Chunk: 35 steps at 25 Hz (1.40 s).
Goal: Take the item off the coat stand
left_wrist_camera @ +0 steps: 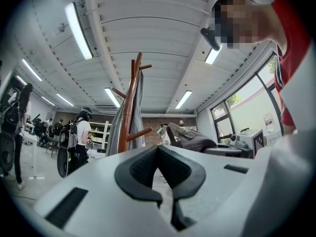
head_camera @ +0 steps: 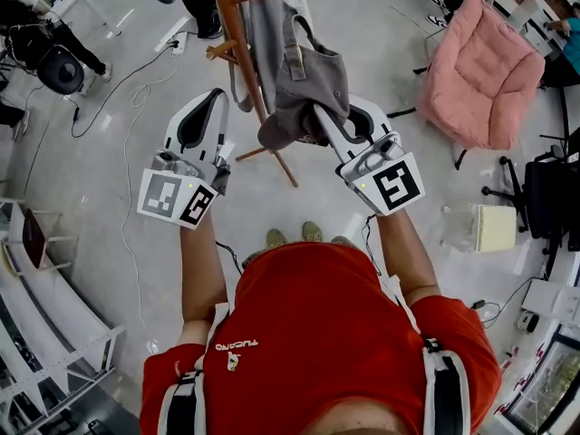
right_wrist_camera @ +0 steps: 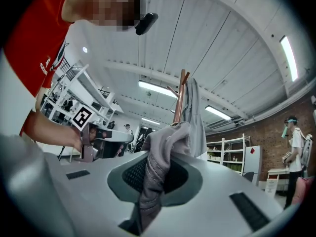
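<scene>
Grey workshop floor (head_camera: pixel 91 161) carries a wooden coat stand (head_camera: pixel 237 53), with a pale grey garment (head_camera: pixel 267 25) hanging against its pole. Right gripper (head_camera: pixel 328 120): jaws clamped on a fold of the grey bag (head_camera: pixel 308 84), which hangs just right of the stand's pole, strap upward. Whether the strap rests on a peg cannot be determined. Left gripper (head_camera: pixel 217 107): jaws together, nothing between them, just left of the stand's pole and clear of the bag. Pink armchair (head_camera: pixel 485 71) sits well to the stand's right.
</scene>
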Each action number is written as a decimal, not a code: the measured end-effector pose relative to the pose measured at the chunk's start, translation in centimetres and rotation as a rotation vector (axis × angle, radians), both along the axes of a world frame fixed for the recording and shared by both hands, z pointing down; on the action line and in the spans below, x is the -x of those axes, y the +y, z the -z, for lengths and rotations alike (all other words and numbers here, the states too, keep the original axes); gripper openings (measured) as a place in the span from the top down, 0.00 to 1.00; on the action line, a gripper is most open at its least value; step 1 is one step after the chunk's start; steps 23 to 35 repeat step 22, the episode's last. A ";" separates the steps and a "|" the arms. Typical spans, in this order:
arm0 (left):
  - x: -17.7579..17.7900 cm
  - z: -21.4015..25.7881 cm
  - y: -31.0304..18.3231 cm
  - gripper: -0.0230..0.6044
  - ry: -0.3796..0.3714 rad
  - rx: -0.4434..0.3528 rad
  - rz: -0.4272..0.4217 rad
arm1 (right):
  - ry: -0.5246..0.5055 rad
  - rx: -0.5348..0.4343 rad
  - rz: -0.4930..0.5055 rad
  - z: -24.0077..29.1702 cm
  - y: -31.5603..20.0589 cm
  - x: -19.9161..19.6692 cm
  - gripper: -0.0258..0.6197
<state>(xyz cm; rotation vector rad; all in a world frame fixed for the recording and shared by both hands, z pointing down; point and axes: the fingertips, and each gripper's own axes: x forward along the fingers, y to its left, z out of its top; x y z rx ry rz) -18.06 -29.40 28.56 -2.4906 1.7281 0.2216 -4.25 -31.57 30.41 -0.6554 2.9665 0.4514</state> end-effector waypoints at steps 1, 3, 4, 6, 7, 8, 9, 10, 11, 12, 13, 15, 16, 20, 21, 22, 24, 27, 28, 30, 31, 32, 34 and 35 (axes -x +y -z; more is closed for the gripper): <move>0.0 -0.1 0.1 0.95 -0.001 0.001 0.001 | 0.006 0.002 0.002 -0.3 0.2 0.0 0.88; 0.0 -0.2 0.2 0.95 -0.002 0.002 0.004 | 0.013 0.006 0.008 -0.6 0.6 0.0 0.88; 0.1 -0.2 0.3 0.95 -0.001 0.003 0.007 | 0.015 0.006 0.011 -0.7 0.7 0.1 0.88; 0.2 -0.2 0.3 0.95 -0.002 0.004 0.012 | 0.019 0.006 0.016 -0.8 0.9 0.2 0.88; 0.3 -0.2 0.4 0.95 -0.003 0.005 0.014 | 0.022 0.005 0.017 -0.9 0.9 0.3 0.88; 0.3 -0.2 0.5 0.95 -0.004 0.005 0.015 | 0.024 0.004 0.018 -0.9 1.0 0.3 0.88; 0.4 -0.1 0.6 0.95 -0.004 0.004 0.017 | 0.025 0.005 0.019 -0.9 1.1 0.3 0.88; 0.4 -0.1 0.7 0.95 -0.005 0.003 0.018 | 0.025 0.006 0.020 -0.9 1.2 0.3 0.88; 0.3 -0.1 0.9 0.95 -0.006 0.001 0.020 | 0.023 0.006 0.020 -0.9 1.2 0.3 0.88; 0.3 0.0 1.0 0.95 -0.007 0.000 0.021 | 0.021 0.006 0.021 -0.9 1.3 0.3 0.88; 0.3 0.0 1.1 0.95 -0.009 -0.001 0.022 | 0.019 0.006 0.022 -0.9 1.3 0.2 0.88; 0.2 0.0 1.2 0.95 -0.011 -0.001 0.025 | 0.013 0.005 0.024 -0.9 1.3 0.2 0.88; 0.2 0.0 1.2 0.95 -0.012 -0.001 0.027 | 0.010 0.005 0.026 -0.9 1.3 0.2 0.88; 0.2 0.1 1.2 0.95 -0.016 -0.003 0.032 | 0.008 0.007 0.032 -0.9 1.3 0.2 0.88; 0.1 0.2 1.2 0.95 -0.017 -0.003 0.032 | 0.009 0.007 0.033 -0.9 1.2 0.2 0.88; 0.1 0.2 1.2 0.95 -0.018 -0.004 0.033 | 0.010 0.008 0.035 -0.9 1.2 0.2 0.88; 0.1 0.2 1.2 0.95 -0.018 -0.004 0.033 | 0.010 0.008 0.035 -0.9 1.2 0.2 0.88; 0.1 0.2 1.2 0.95 -0.018 -0.004 0.033 | 0.010 0.008 0.035 -0.9 1.2 0.2 0.88; 0.1 0.2 1.2 0.95 -0.018 -0.004 0.033 | 0.010 0.008 0.035 -0.9 1.2 0.2 0.88; 0.1 0.2 1.2 0.95 -0.018 -0.004 0.033 | 0.010 0.008 0.035 -0.9 1.2 0.2 0.88; 0.1 0.2 1.2 0.95 -0.018 -0.004 0.033 | 0.010 0.008 0.035 -0.9 1.2 0.2 0.88; 0.1 0.2 1.2 0.95 -0.018 -0.004 0.033 | 0.010 0.008 0.035 -0.9 1.2 0.2 0.88; 0.1 0.2 1.2 0.95 -0.018 -0.004 0.033 | 0.010 0.008 0.035 -0.9 1.2 0.2 0.88; 0.1 0.2 1.2 0.95 -0.018 -0.004 0.033 | 0.010 0.008 0.035 -0.9 1.2 0.2 0.88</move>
